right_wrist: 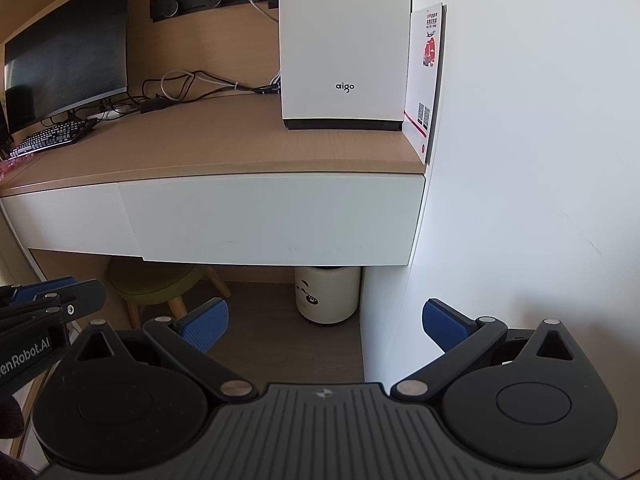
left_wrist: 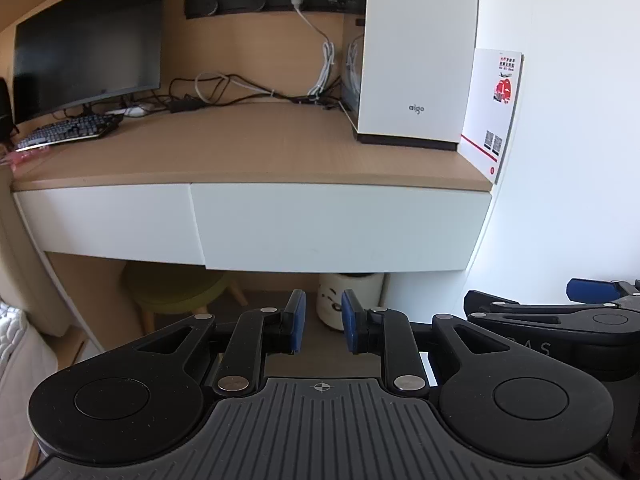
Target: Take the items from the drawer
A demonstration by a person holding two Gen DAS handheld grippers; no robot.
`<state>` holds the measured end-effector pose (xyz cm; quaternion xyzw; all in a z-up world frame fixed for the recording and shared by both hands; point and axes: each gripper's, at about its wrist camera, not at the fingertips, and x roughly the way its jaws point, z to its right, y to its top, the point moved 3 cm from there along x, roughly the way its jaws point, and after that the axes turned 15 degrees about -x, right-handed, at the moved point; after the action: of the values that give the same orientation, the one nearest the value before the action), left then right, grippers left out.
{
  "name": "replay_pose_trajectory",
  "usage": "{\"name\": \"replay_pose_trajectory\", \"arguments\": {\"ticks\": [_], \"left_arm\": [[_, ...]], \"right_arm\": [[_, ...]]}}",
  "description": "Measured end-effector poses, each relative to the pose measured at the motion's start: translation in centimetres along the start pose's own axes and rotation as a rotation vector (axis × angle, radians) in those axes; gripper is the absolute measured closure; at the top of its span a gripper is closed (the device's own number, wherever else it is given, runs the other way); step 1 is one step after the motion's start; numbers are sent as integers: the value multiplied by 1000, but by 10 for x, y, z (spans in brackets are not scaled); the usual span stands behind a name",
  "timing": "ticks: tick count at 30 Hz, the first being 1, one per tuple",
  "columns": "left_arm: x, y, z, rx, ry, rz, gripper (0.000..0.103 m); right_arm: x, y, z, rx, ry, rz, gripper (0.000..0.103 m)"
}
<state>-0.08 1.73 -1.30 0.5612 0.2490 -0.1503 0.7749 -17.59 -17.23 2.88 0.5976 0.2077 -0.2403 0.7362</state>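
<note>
Left wrist view first: the left gripper (left_wrist: 323, 322) hangs well short of the desk, its blue pads drawn near together with a narrow gap and nothing between them. Ahead is the right-hand drawer (left_wrist: 340, 226), a plain white front, fully closed, so the items to fetch are hidden inside. There is no handle on that front that I can see. That is the risk as I judge it: the pads could skid on the smooth panel, or catch the left drawer (left_wrist: 108, 220) beside it instead. Pulling from below may be the only way in, and a narrow gap like this could miss the lower edge altogether.

The wooden desk top (left_wrist: 248, 144) carries a monitor (left_wrist: 88, 36), a keyboard (left_wrist: 68, 130), a tangle of cables (left_wrist: 224, 92) and a white computer case (left_wrist: 416, 52) close to the drawer's edge. Below sit a green stool (left_wrist: 176, 292) and a white bin (left_wrist: 352, 296).

Now the right wrist view: the right gripper (right_wrist: 326, 326) is spread wide and empty, also well back from the drawer (right_wrist: 276, 220). The left gripper's tip shows at the left edge. A white wall (right_wrist: 540, 160) stands just beside the drawer's right end, so a wide swing could knock it, or clip the card (right_wrist: 426, 76) leaning against the wall. The bin (right_wrist: 328, 294) stands under the drawer, in the way of a low reach.
</note>
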Motion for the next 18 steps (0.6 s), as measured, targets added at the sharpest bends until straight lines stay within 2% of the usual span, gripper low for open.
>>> {"name": "replay_pose_trajectory", "arguments": {"ticks": [18], "left_arm": [[7, 0, 3, 3, -2, -16, 80]], "right_arm": [[-1, -1, 4, 9, -5, -9, 0]]}}
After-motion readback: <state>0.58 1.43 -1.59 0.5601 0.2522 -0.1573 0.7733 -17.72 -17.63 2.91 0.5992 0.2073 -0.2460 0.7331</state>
